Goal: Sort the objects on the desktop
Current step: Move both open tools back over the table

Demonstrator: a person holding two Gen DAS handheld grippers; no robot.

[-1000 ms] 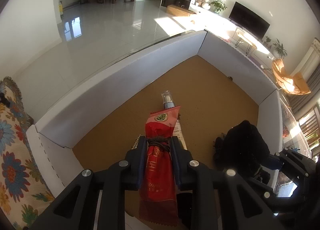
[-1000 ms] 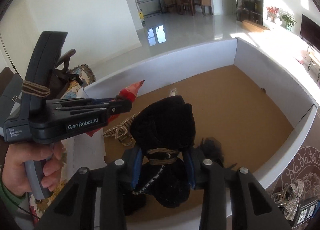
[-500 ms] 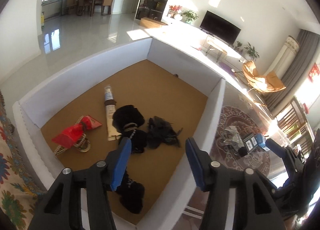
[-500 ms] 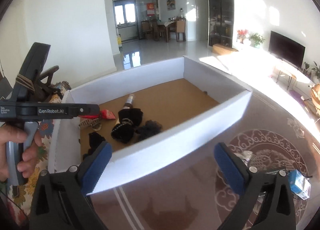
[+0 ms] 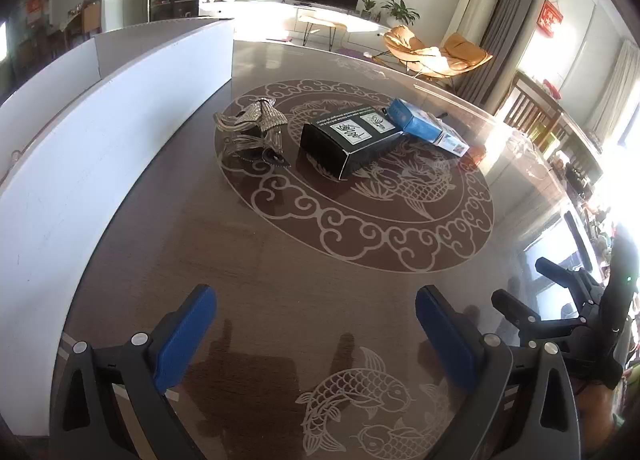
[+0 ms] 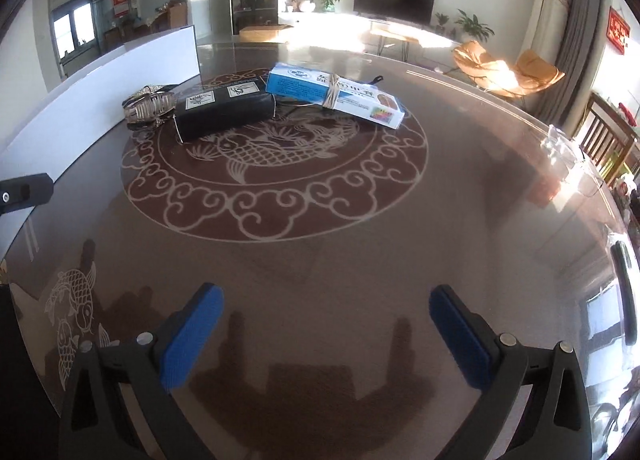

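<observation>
Both tongs, left tongs (image 5: 316, 324) and right tongs (image 6: 326, 324), spread and empty. 3 items left mid-tabletop (image 6: 320, 260): hair clip (image 5: 256, 126), black box (image 5: 350, 140), blue box (image 6: 334, 94), outside white bin (image 5: 80, 148).

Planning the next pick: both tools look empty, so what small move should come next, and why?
Probably advance the left tool, open and empty, toward the silver hair clip: it lies nearest the white box wall, beside the black box.

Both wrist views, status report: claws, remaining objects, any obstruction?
Left claw open, empty; right claw open, empty. Black box, blue box, silver hair clip on table beside white bin. Approach looks clear.
</observation>
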